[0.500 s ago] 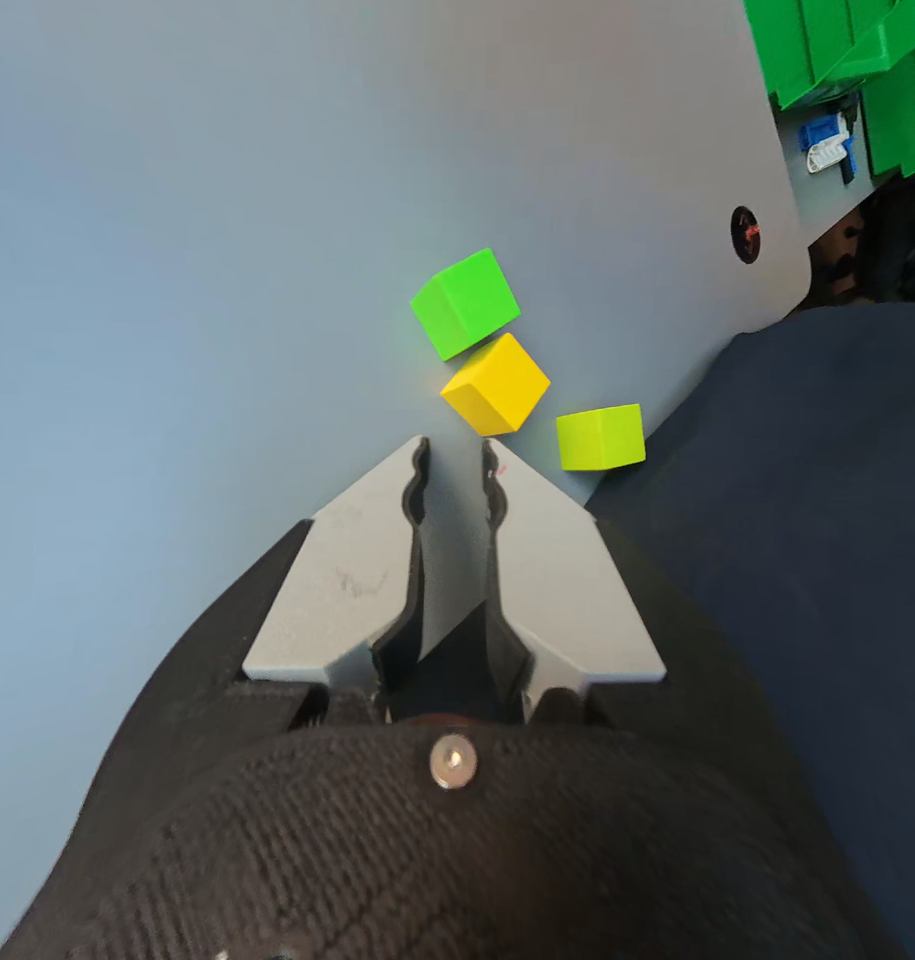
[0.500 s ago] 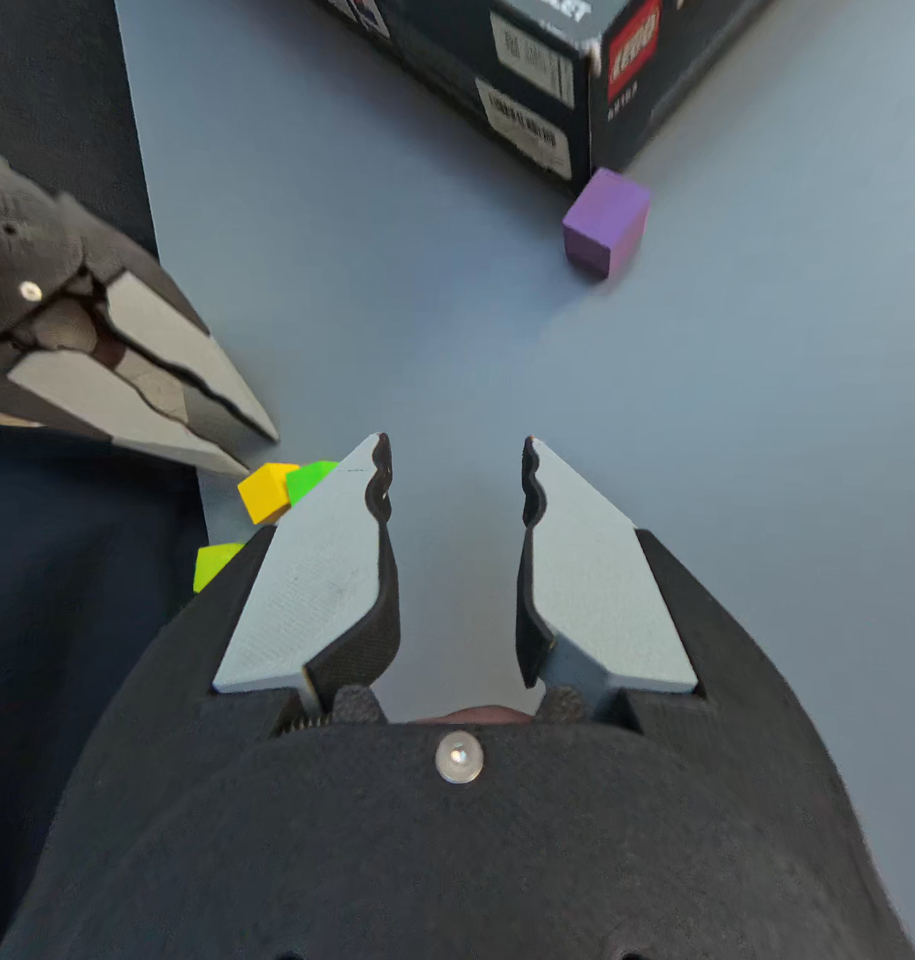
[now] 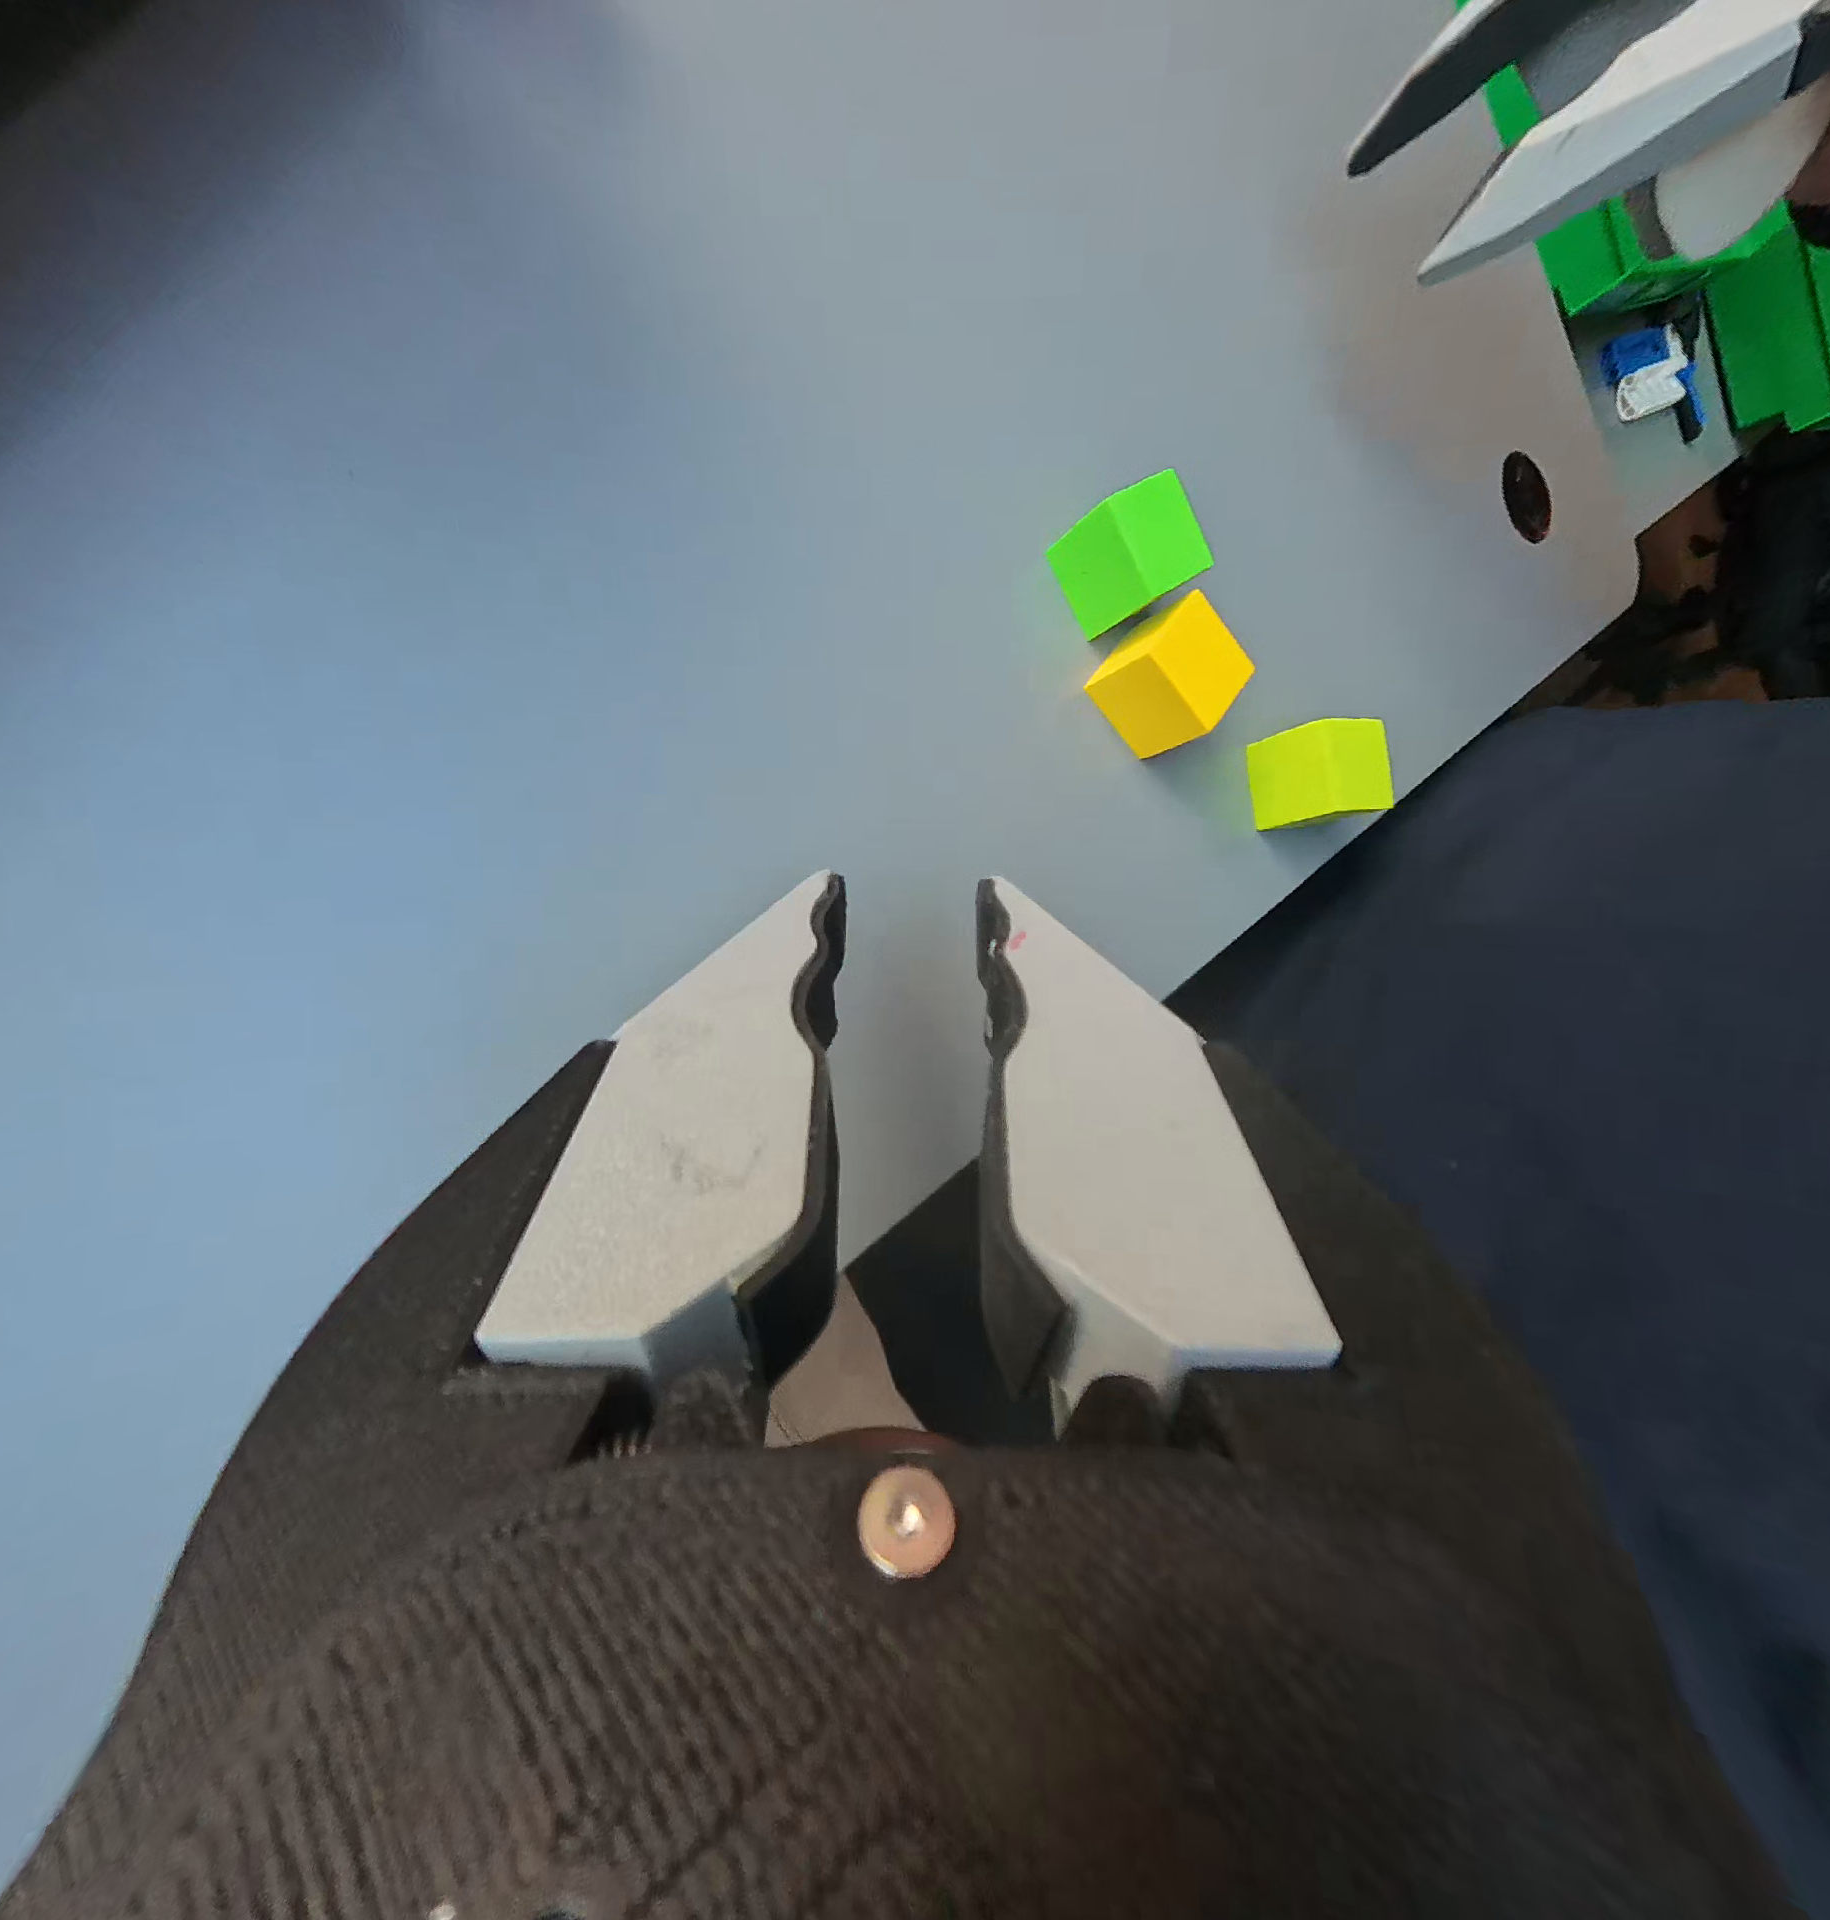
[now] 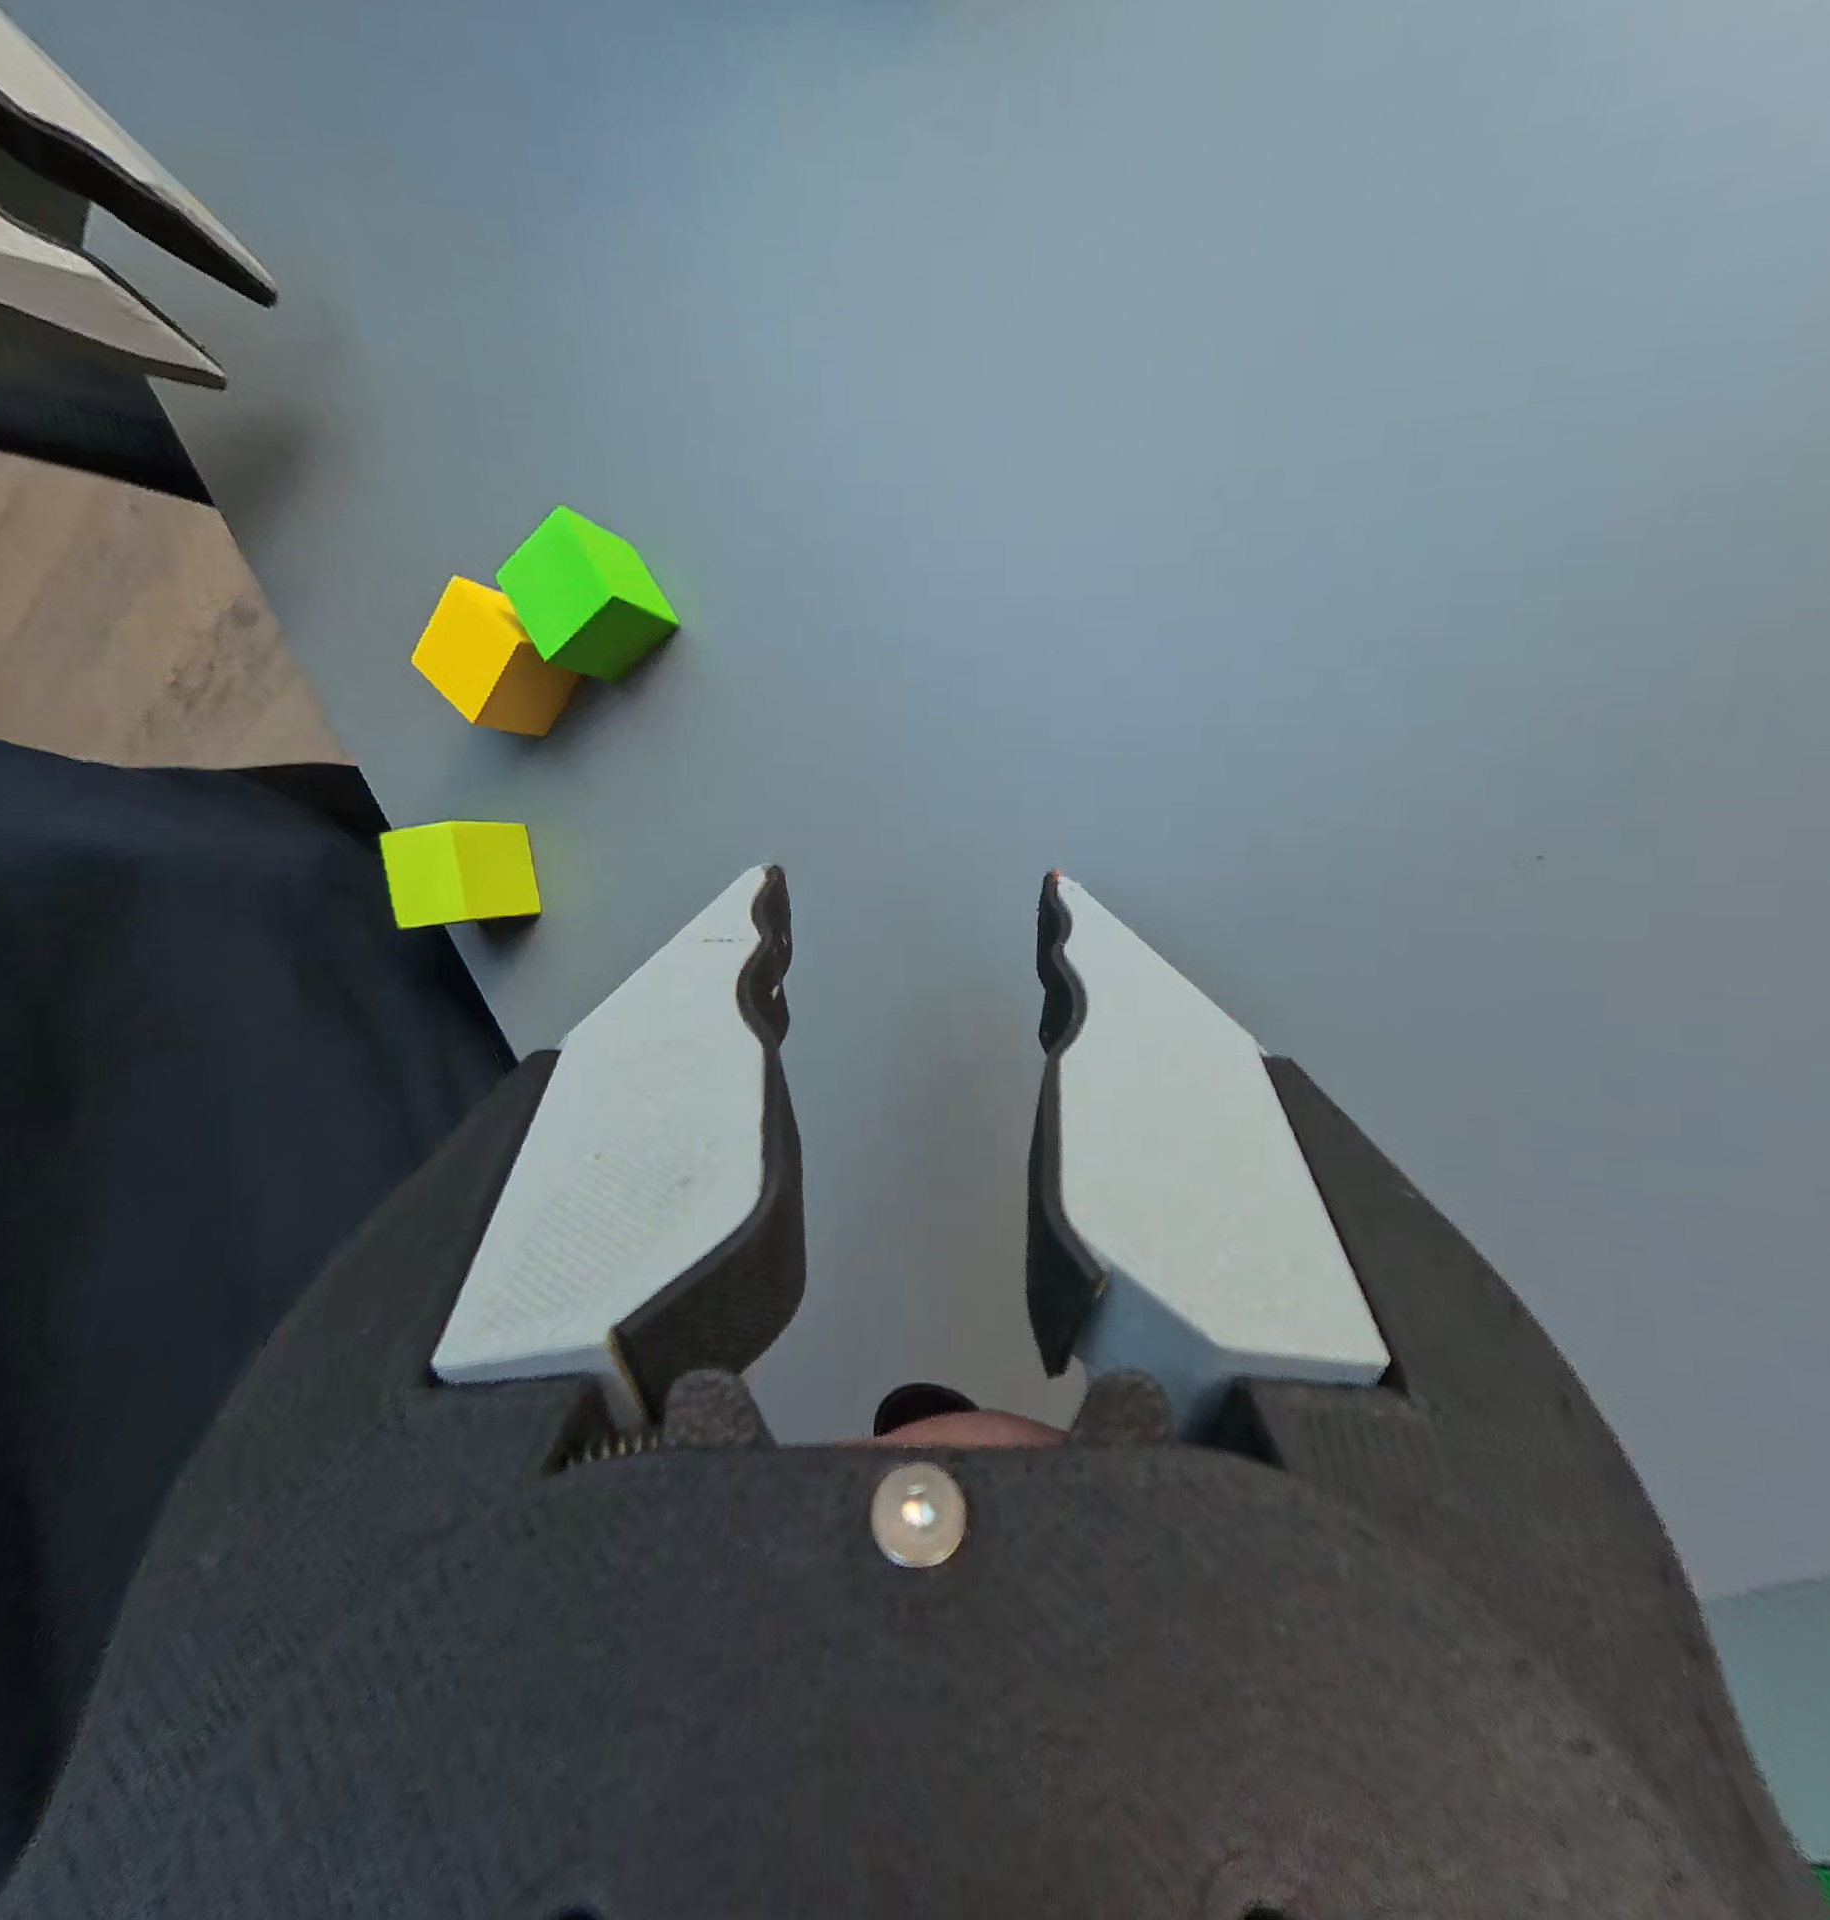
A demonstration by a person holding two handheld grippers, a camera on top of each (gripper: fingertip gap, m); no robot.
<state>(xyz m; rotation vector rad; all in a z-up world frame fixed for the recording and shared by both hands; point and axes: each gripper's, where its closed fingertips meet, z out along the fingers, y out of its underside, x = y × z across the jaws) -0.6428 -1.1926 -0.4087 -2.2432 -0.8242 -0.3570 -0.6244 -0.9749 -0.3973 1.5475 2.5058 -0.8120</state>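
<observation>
Three small cubes sit on the grey table [image 3: 475, 520] near its edge: a green cube [image 3: 1129, 551] touching a yellow cube [image 3: 1171, 673], and a lime cube [image 3: 1318, 773] a little apart. They also show in the right wrist view: the green cube [image 4: 587, 592], the yellow cube [image 4: 485, 657], the lime cube [image 4: 459, 873]. My left gripper [image 3: 909, 894] is open with a narrow gap and holds nothing, short of the cubes and to their left. My right gripper [image 4: 911, 883] is open and empty, to the right of the lime cube.
Green plastic bins [image 3: 1784, 312] and a small blue and white part [image 3: 1654, 379] stand at the table's far corner. A round hole [image 3: 1524, 497] is in the tabletop. A person's dark clothing [image 3: 1617, 1143] lies along the table edge. The other gripper shows in each view [image 3: 1576, 135], [image 4: 90, 260]. About 25 centimetres separates my left fingertips from my right.
My left gripper pulled back and left from the cubes, its jaws slightly wider. My right gripper swung away; the purple cube and dark box left its view and the cubes now lie uncovered.
</observation>
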